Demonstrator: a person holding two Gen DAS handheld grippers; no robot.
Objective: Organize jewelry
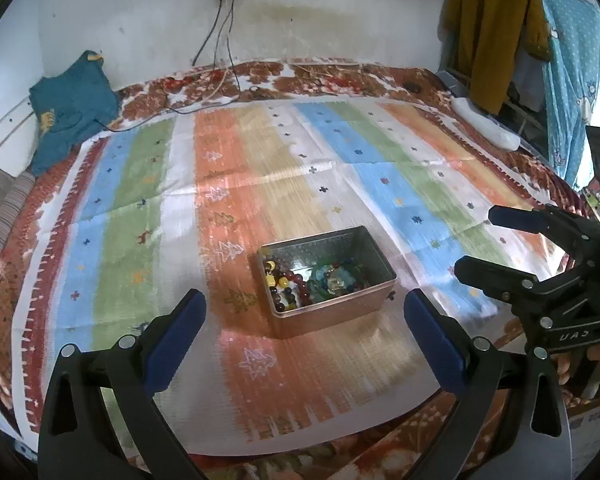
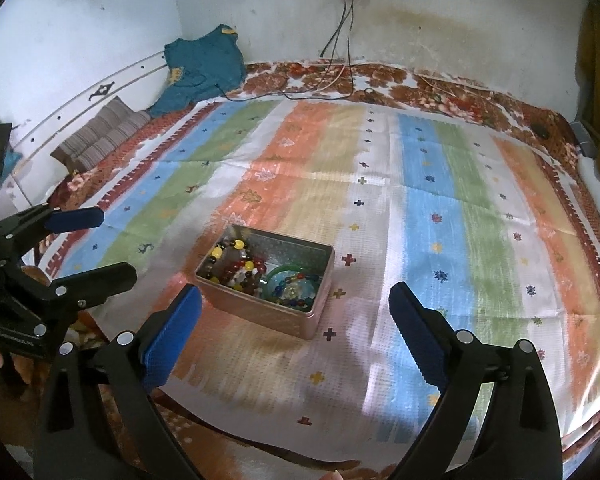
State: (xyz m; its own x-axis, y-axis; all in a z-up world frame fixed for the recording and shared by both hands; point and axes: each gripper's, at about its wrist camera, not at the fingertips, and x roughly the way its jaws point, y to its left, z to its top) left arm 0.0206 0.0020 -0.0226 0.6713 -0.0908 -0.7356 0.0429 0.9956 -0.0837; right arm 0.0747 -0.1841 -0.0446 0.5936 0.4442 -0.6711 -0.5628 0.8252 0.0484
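Looking at both wrist views, the metal box (image 1: 327, 276) stands on the striped cloth (image 1: 236, 184) that covers the bed, with no lid on it, and the bead bracelets (image 1: 288, 280) and a green bangle (image 2: 286, 274) lie mixed together inside it. No jewelry lies on the cloth outside the box, so I judge the sorting is near its end or near its beginning; the pictures do not tell which.

Both pairs of tongs stand wide and hold nothing. The left tongs (image 1: 306, 336) hang just in front of the box, and the right tongs (image 2: 294, 334) hang beside them, a little to the right of the box; neither touches it.

If the next step is to take one bracelet out, it is better to come down from above with one pair of tongs, close on a single string of beads near the box wall, and lift slowly. The beads are round and smooth, so they can slip, and a tangled string may pull the others up with it.
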